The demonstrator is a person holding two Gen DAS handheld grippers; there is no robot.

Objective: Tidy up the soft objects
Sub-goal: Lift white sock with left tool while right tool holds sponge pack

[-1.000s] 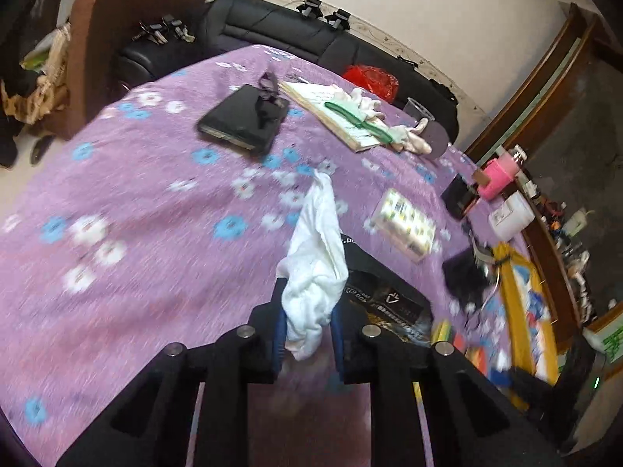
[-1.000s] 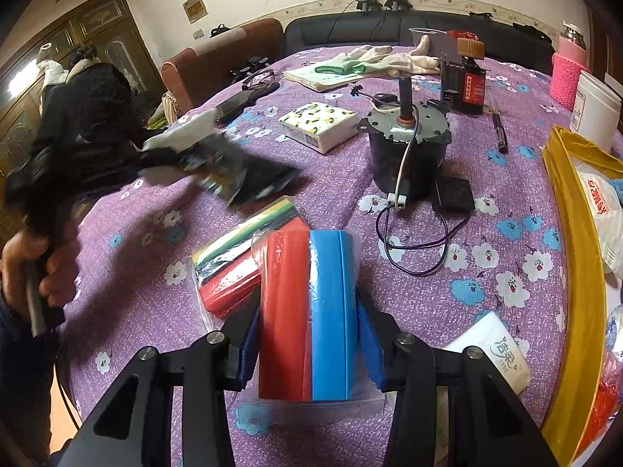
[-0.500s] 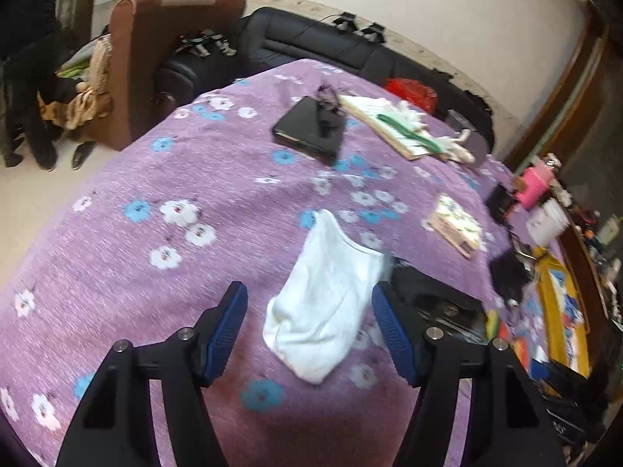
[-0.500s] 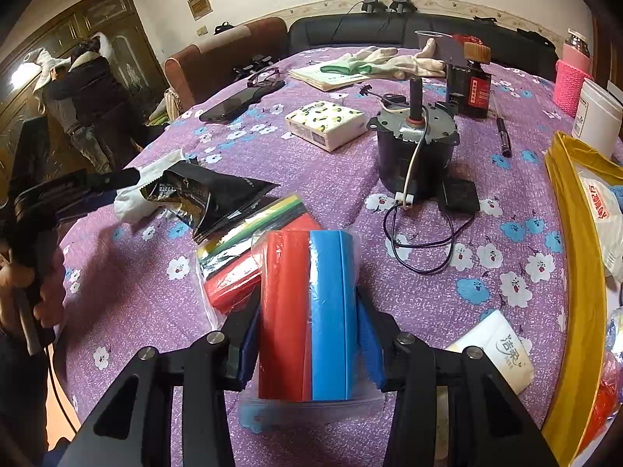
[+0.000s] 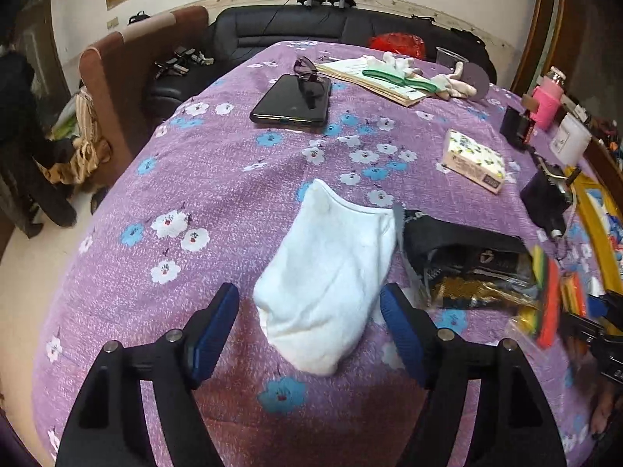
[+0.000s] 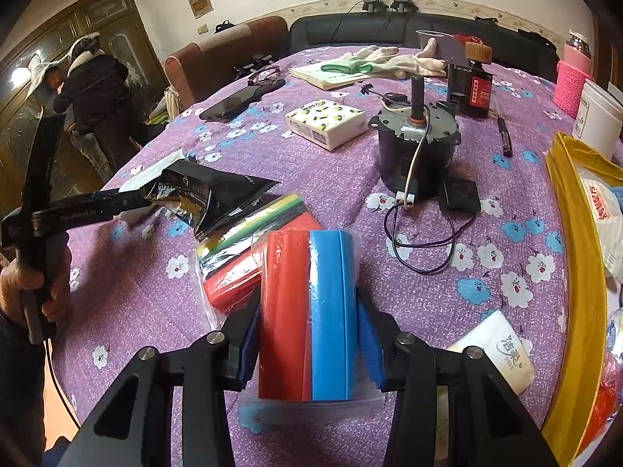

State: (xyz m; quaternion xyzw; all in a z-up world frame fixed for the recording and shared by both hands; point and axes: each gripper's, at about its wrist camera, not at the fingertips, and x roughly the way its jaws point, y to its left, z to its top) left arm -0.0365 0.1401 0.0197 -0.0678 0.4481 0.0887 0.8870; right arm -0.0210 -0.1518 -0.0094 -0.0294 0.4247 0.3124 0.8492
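Note:
A white sock (image 5: 331,272) lies flat on the purple flowered tablecloth (image 5: 194,179), its right edge against a black foil pouch (image 5: 459,257). My left gripper (image 5: 309,295) straddles the sock's near end; its jaws are opening and the blue pads stand clear of the fabric. In the right wrist view my right gripper (image 6: 307,311) is shut on a clear bag of red and blue rolls (image 6: 288,272), held upright just above the cloth. A second bag of coloured strips (image 6: 241,257) lies behind it, next to the pouch (image 6: 210,194).
A phone (image 5: 292,101) with glasses on it, a notebook with gloves (image 6: 389,58), a tissue pack (image 5: 473,159) and a small motor with wires (image 6: 416,148) sit farther back. A yellow tray's rim (image 6: 576,225) runs along the right. People stand at the far left.
The left gripper has let go of the white sock and its jaws have spread wide. The sock, hanging before, now lies on the cloth. The right gripper and its bag have not moved.

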